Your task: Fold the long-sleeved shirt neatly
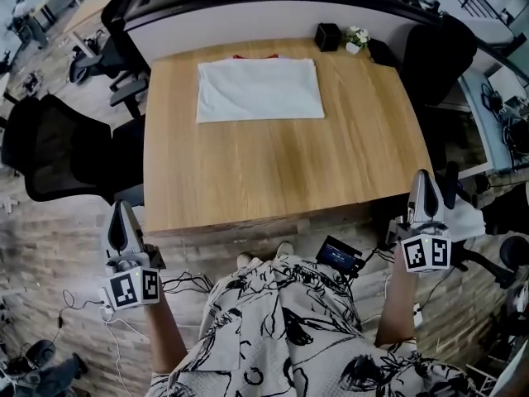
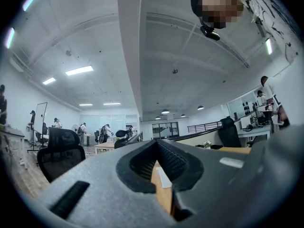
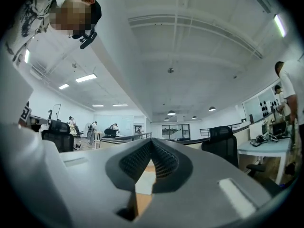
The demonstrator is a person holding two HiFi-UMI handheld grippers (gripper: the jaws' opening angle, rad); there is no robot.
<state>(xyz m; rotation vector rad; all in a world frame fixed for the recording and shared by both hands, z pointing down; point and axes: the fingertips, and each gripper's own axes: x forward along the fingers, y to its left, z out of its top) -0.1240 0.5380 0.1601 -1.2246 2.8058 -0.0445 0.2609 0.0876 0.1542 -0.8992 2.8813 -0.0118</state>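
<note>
Folding seemed to be finished at this moment, judging from the head view: the shirt point(image 1: 259, 89) lay on the far part of the worktop point(image 1: 281, 172) as a flat white rectangle with even edges, and only a small red part showed at its far edge. The left hand-held gripper point(image 1: 121, 211) and the right hand-held gripper point(image 1: 423, 182) were both near the person's side of the worktop, well apart from the shirt, one at each side. In the left gripper view the jaws were closed together with nothing between them, and the worktop showed only through the gap behind the tips. In the right gripper view the jaws were closed and empty as well. The next move probably called only for checking the edges, or for reaching far forward if a correction was needed.
</note>
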